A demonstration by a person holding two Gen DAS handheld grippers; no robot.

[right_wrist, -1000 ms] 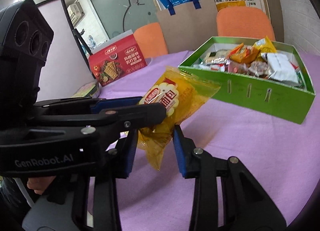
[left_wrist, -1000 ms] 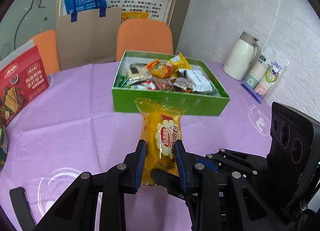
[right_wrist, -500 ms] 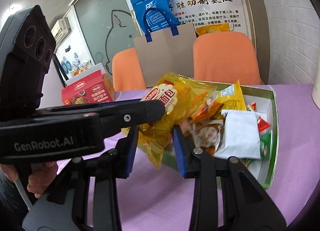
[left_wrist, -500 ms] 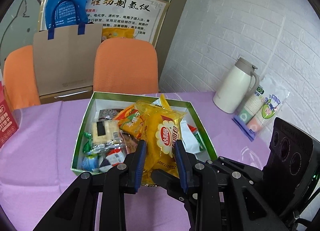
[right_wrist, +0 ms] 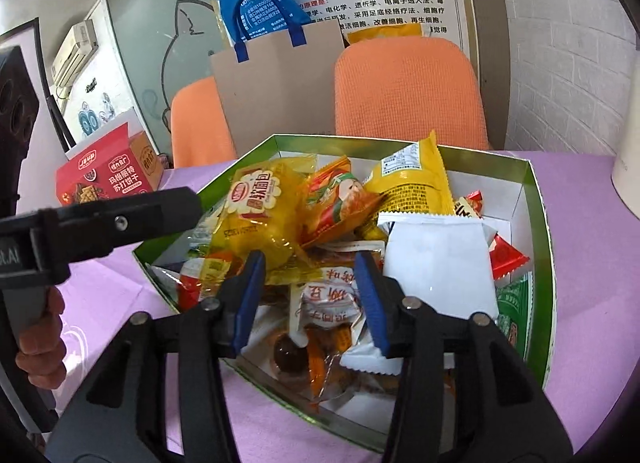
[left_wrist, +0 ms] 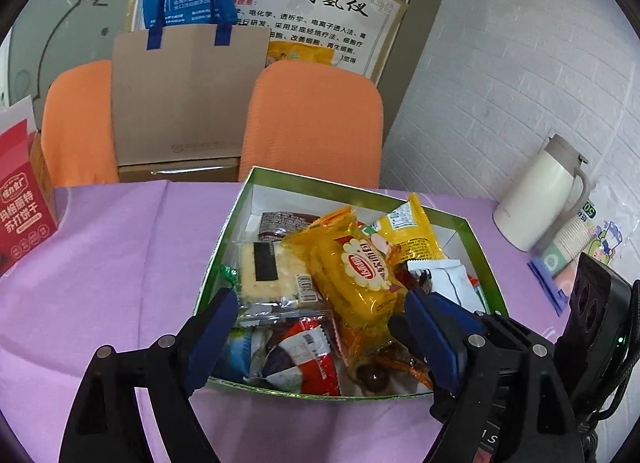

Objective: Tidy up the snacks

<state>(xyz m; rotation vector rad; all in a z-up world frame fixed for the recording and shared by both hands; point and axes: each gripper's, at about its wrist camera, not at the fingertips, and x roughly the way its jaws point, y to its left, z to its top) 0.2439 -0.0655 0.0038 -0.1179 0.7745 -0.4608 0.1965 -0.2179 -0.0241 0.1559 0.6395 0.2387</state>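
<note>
purple cloth covers the table [left_wrist: 100, 263], with two orange chairs [left_wrist: 312, 123] and a brown paper bag [left_wrist: 188, 95] behind it, a red cracker box [left_wrist: 22, 215] at the left and a cream jug [left_wrist: 540, 199] by the white brick wall.

the green box [left_wrist: 486, 259] sits mid-table, crowded with snacks — a yellow bread packet [left_wrist: 356, 275] lies on top of the heap, beside a pale cracker bar [left_wrist: 268, 271], a yellow sachet [right_wrist: 412, 183], an orange-red pack [right_wrist: 340, 199], a white pouch [right_wrist: 436, 263] and small red-and-white wrapped sweets [left_wrist: 304, 359] near the front wall.

the left claw [left_wrist: 320, 323] hangs over the box's near edge with its jaws spread wide, gripping nothing. the right claw [right_wrist: 310, 299] is also parted and empty above the sweets; whether its pads [right_wrist: 250, 299] brush a wrapper is hard to tell.

half a second ago the left claw was pinched on the bread packet, holding it upright above the box — now the packet rests loose among the others, tilted on its side, and the right claw's jaws stand wider.
</note>
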